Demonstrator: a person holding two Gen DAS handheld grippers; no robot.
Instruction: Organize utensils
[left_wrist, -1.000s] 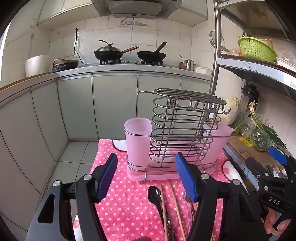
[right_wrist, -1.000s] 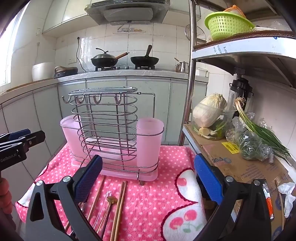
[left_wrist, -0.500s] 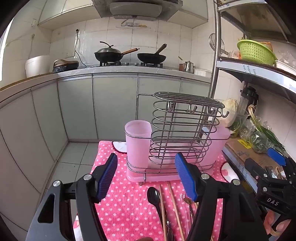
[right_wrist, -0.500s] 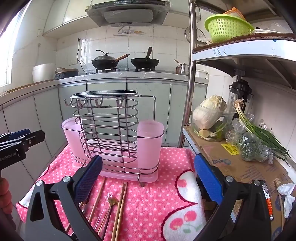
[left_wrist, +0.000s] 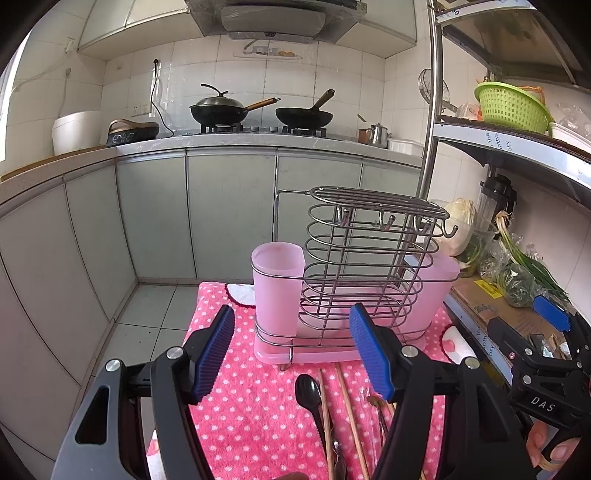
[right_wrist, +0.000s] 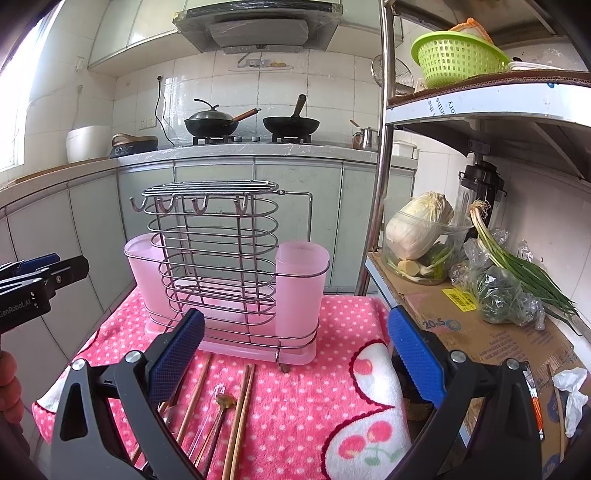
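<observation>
A wire utensil rack (left_wrist: 365, 266) with a pink cup (left_wrist: 277, 288) at one end and a larger pink bin (left_wrist: 430, 291) at the other stands on a pink dotted towel (left_wrist: 251, 402). It also shows in the right wrist view (right_wrist: 218, 258), cup (right_wrist: 301, 288) on the right. In front of it lie a black spoon (left_wrist: 309, 389), wooden chopsticks (left_wrist: 349, 417) (right_wrist: 242, 413) and a small brown-headed spoon (right_wrist: 223, 402). My left gripper (left_wrist: 291, 350) is open and empty above the towel. My right gripper (right_wrist: 295, 358) is open and empty, at the right edge of the left wrist view (left_wrist: 550, 332).
A metal shelf at the right holds a cardboard sheet (right_wrist: 461, 332), a cabbage (right_wrist: 417, 225), greens (right_wrist: 517, 280) and a blender (right_wrist: 480, 184). A green basket (right_wrist: 454, 59) sits on the upper shelf. Grey cabinets and a stove with two pans (left_wrist: 258, 110) stand behind. Floor tiles lie left of the towel.
Both grippers have drifted slightly; the rack sits a little lower in both views. Both stay open and empty. The utensils have not moved.
</observation>
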